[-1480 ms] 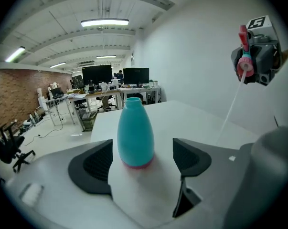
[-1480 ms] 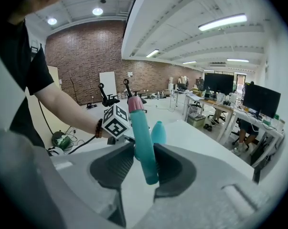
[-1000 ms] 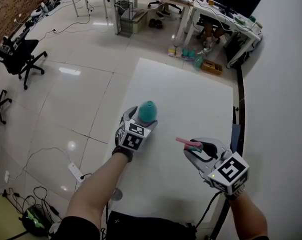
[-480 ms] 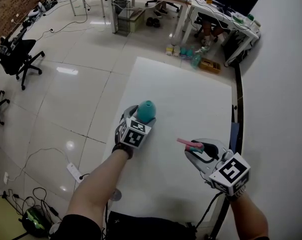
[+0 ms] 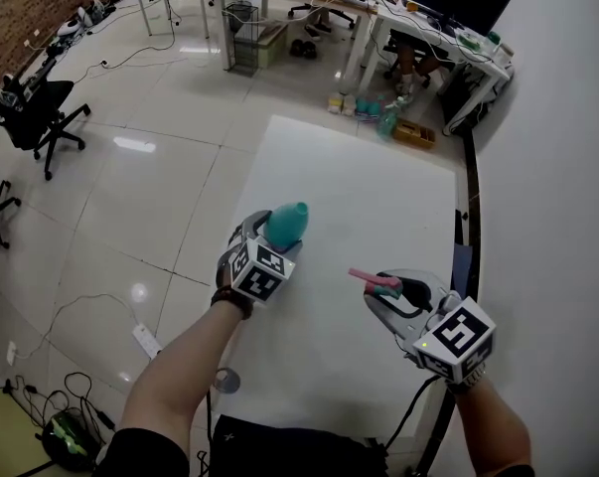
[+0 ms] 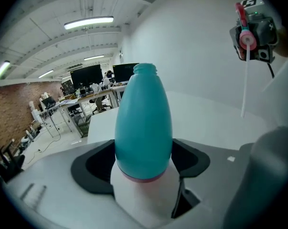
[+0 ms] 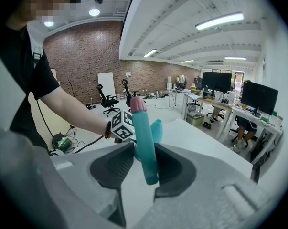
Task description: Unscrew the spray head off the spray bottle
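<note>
My left hand-held gripper (image 5: pixel 269 235), jaws just closing, gripped the teal egg-shaped plastic bottle (image 6: pixel 144 123). Right of that bottle, my right hand-held gripper (image 5: pixel 390 291) clamped the detached teal, pink-tipped spray head (image 7: pixel 144 137). I judged steady grips best, with the head's tube kept clear.

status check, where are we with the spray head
Left claw just closing, gripping teal bottle, neck open. Right claw shut on spray head, already off. No obstruction seen.
</note>
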The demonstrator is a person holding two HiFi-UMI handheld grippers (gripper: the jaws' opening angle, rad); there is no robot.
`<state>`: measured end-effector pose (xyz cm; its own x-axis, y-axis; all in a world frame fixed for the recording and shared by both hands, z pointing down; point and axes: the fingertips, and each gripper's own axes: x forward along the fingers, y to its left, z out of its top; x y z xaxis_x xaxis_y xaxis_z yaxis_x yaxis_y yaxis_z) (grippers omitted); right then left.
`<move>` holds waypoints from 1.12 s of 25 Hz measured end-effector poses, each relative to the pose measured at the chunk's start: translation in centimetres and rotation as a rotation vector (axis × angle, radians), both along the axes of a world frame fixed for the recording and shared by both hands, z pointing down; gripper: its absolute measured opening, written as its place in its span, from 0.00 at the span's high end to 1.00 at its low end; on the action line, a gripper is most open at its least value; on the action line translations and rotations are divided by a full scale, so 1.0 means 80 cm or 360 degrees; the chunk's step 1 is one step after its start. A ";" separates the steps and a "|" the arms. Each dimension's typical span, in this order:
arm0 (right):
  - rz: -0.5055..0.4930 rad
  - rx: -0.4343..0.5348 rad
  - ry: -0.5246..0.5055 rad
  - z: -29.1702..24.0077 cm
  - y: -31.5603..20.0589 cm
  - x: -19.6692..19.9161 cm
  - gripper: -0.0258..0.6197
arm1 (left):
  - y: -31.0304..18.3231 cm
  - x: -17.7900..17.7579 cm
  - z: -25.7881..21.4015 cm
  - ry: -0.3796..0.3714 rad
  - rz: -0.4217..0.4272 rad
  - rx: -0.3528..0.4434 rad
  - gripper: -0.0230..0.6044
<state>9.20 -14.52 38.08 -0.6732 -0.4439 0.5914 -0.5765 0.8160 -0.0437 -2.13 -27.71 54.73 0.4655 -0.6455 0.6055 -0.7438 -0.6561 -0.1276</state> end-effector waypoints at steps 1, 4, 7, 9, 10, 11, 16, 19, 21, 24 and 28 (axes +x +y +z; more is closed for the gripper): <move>0.0001 0.0007 -0.0004 -0.003 0.000 -0.001 0.77 | 0.005 -0.002 -0.003 -0.0027 0.0020 0.0010 0.33; 0.0000 0.0035 -0.0030 -0.015 0.001 -0.006 0.77 | 0.020 -0.007 -0.012 -0.0115 0.0083 0.0043 0.34; -0.0008 0.0062 -0.0035 -0.027 0.004 -0.009 0.77 | 0.037 -0.012 -0.020 -0.0204 0.0138 0.0077 0.34; -0.0013 0.0110 -0.0015 -0.032 0.006 -0.007 0.77 | 0.049 -0.016 -0.024 -0.0257 0.0164 0.0089 0.34; -0.0015 0.0126 -0.0008 -0.035 0.008 -0.006 0.77 | 0.054 -0.018 -0.025 -0.0281 0.0174 0.0092 0.34; -0.0017 0.0138 -0.0006 -0.039 0.009 -0.007 0.77 | 0.060 -0.021 -0.027 -0.0304 0.0184 0.0096 0.34; -0.0013 0.0170 -0.0003 -0.055 0.017 -0.007 0.77 | 0.086 -0.025 -0.035 -0.0403 0.0251 0.0121 0.34; -0.0015 0.0179 -0.0002 -0.062 0.021 -0.009 0.77 | 0.103 -0.026 -0.041 -0.0456 0.0306 0.0128 0.34; -0.0035 0.0216 -0.0012 -0.069 0.024 -0.012 0.77 | 0.115 -0.028 -0.043 -0.0495 0.0348 0.0127 0.34; -0.0070 0.0230 0.0003 -0.075 0.029 -0.012 0.77 | 0.130 -0.029 -0.048 -0.0539 0.0408 0.0118 0.34; -0.0162 0.0267 -0.0017 -0.087 0.036 -0.025 0.77 | 0.146 -0.033 -0.054 -0.0586 0.0488 0.0088 0.34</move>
